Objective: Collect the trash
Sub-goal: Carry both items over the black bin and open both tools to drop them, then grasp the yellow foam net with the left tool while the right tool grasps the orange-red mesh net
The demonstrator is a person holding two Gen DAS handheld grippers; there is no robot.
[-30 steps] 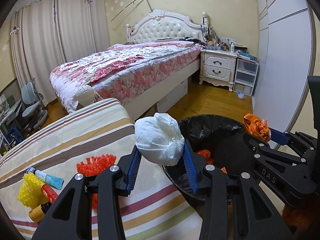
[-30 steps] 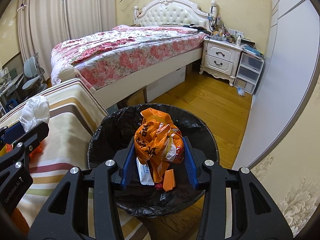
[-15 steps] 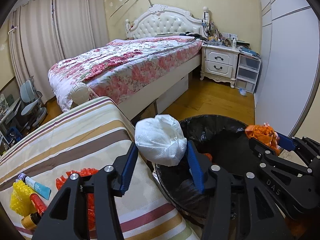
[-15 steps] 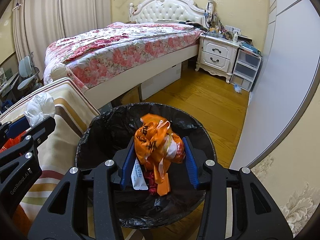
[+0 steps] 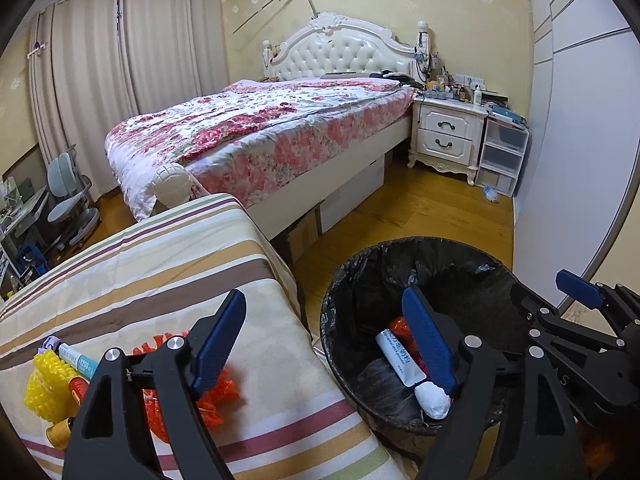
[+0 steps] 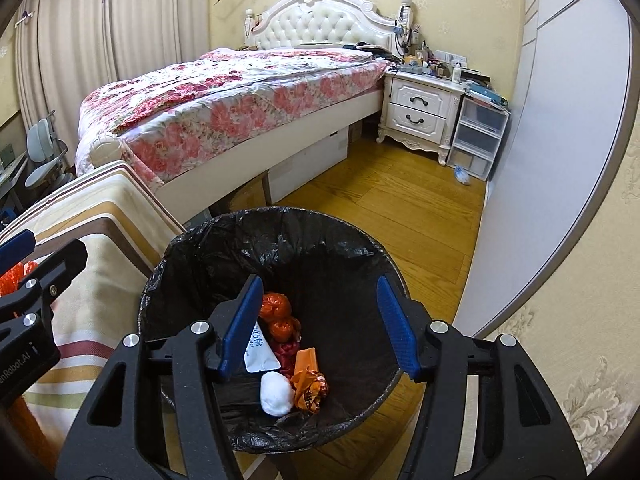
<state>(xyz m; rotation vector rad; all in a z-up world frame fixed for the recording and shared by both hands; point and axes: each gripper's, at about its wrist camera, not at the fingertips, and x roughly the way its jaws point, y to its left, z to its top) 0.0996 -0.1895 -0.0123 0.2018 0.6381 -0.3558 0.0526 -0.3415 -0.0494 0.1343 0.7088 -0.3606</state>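
Observation:
A bin with a black liner (image 5: 348, 280) (image 6: 192, 248) stands on the floor beside a striped table. In its bottom lie a white crumpled wad (image 6: 275, 393) (image 5: 433, 397), an orange wrapper (image 6: 310, 386), a white tube (image 6: 260, 350) (image 5: 399, 356) and red-orange scraps (image 6: 278, 314). My left gripper (image 5: 324, 340) straddles the bin's rim and the table edge; its jaws are opening with nothing between them. My right gripper (image 6: 318, 324) hangs over the bin, its jaws opening and empty. On the table lie orange-red plastic scraps (image 5: 216, 392), a yellow textured piece (image 5: 40, 388) and a small tube (image 5: 76, 360).
The striped tablecloth (image 5: 160, 264) covers the table at the left. A floral bed (image 5: 260, 128), a white nightstand (image 5: 448, 136) and plastic drawers (image 5: 500, 156) stand beyond. A small wrapper (image 6: 462, 174) lies on the wooden floor (image 6: 400, 208). A white wardrobe (image 6: 560, 140) runs along the right.
Both grippers' jaws spread apart. The white wad left the left gripper and the orange wrapper left the right one; both now lie in the bin's bottom.

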